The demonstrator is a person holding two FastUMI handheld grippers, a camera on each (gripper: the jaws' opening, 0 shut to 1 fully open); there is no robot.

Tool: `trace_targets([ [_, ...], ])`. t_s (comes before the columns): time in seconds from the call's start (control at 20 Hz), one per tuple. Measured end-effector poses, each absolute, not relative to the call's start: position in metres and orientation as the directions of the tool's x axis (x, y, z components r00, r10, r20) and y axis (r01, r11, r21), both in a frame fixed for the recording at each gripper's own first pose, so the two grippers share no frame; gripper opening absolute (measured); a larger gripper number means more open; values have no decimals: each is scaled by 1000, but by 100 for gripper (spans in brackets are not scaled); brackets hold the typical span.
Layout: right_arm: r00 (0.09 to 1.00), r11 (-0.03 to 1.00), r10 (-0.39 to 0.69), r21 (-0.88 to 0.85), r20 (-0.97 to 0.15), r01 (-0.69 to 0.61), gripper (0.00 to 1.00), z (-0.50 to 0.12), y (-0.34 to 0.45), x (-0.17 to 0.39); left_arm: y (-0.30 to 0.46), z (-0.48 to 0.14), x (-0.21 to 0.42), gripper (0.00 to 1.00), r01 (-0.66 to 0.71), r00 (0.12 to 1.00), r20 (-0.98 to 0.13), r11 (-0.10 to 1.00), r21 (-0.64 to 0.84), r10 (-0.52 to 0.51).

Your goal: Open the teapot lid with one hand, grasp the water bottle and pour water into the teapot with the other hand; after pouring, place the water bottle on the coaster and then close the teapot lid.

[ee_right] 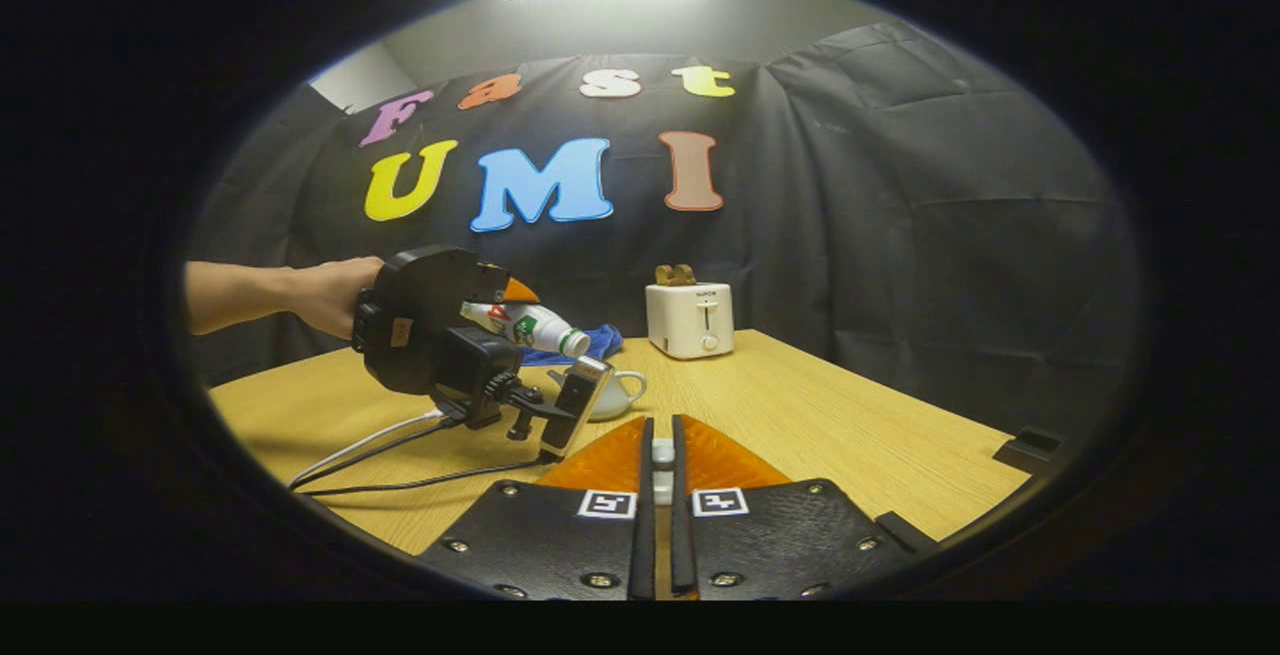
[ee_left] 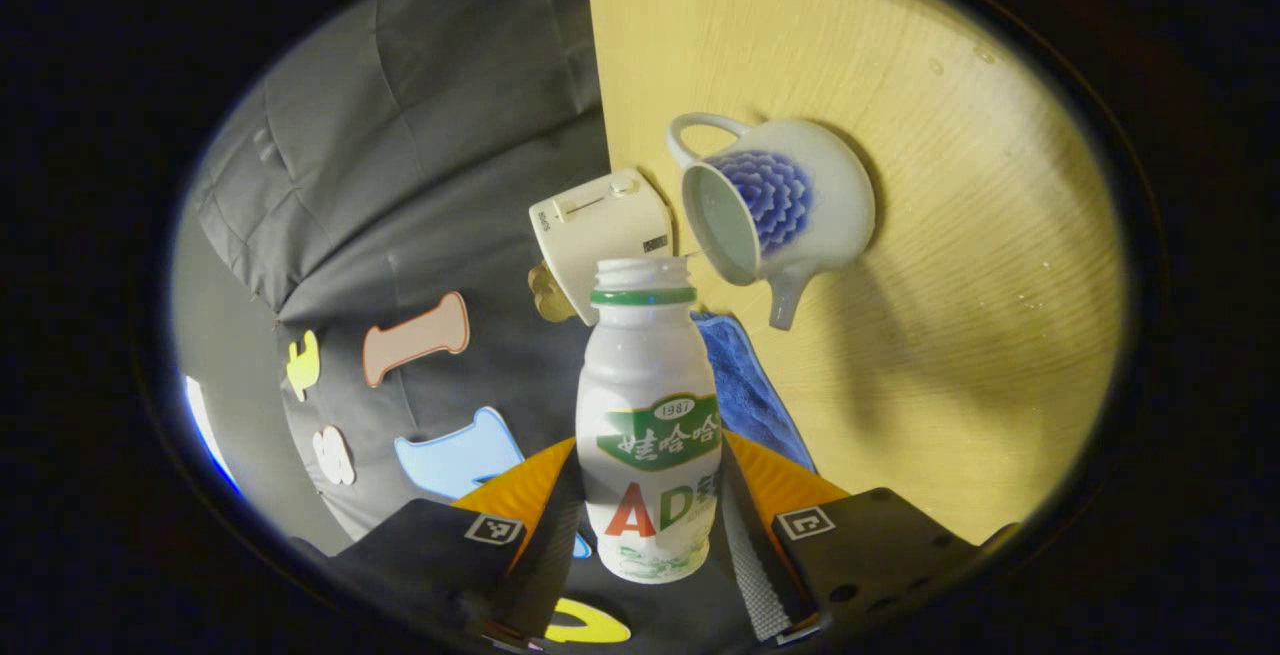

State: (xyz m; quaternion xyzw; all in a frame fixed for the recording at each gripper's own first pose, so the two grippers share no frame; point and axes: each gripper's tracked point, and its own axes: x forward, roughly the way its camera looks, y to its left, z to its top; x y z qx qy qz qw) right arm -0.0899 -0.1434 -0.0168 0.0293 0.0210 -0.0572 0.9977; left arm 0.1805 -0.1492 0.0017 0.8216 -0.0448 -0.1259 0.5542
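Note:
In the left gripper view, my left gripper (ee_left: 650, 450) is shut on a white water bottle (ee_left: 650, 405) with a green-ringed, uncapped mouth. That mouth points toward the open top of the white teapot (ee_left: 775, 200) with a blue flower, which stands lidless on the wooden table (ee_left: 950, 315). The right gripper view shows a hand holding that left gripper (ee_right: 515, 320), with the bottle (ee_right: 530, 327) tilted mouth-down over the partly hidden teapot (ee_right: 618, 393). My right gripper (ee_right: 662, 455) sits shut on a small white piece, seemingly the teapot lid (ee_right: 662, 453), above the table's near side.
A white toaster (ee_right: 688, 320) with bread stands at the table's back, a blue cloth (ee_right: 602, 340) beside it. Cables (ee_right: 400, 455) trail from the left gripper across the table. A dark flat object (ee_right: 1030, 455) lies at the right edge.

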Motion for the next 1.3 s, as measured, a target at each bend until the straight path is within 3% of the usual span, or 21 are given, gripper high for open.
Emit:
trace_targets([
  [0.15, 992, 992, -117, 47, -47, 119, 6, -15, -143, -89, -150, -3, 183, 77, 88, 961, -172, -349, 933, -217],
  [0.2, 992, 992, -119, 43, -48, 121, 6, -15, -142, -89, -151, -6, 184, 84, 100, 959, -180, -328, 939, -220],
  [0.25, 992, 992, -120, 40, -48, 122, 6, -14, -142, -88, -148, -10, 187, 84, 121, 956, -194, -304, 945, -221],
  [0.3, 992, 992, -120, 37, -48, 121, 6, -13, -141, -88, -148, -14, 187, 70, 137, 954, -203, -280, 950, -223],
  [0.35, 992, 992, -119, 35, -46, 120, 6, -11, -139, -88, -146, -20, 185, 70, 151, 952, -211, -260, 954, -221],
  [0.4, 992, 992, -118, 33, -43, 119, 6, -9, -139, -87, -143, -26, 184, 84, 164, 950, -218, -235, 958, -226],
  [0.45, 992, 993, -117, 30, -40, 118, 6, -7, -138, -87, -141, -32, 180, 84, 174, 948, -221, -207, 963, -230],
  [0.8, 995, 996, -88, 8, -40, 89, 6, 2, -122, -76, -122, -50, 171, 84, 267, 939, -252, 35, 963, -232],
  [0.9, 996, 997, -76, -13, -39, 75, 6, 8, -116, -67, -107, -56, 165, 84, 309, 935, -265, 176, 935, -234],
  [1.3, 999, 999, -16, -33, -29, 15, 6, 22, -101, -28, -60, -46, 141, 84, 283, 956, -205, 481, 830, -209],
])
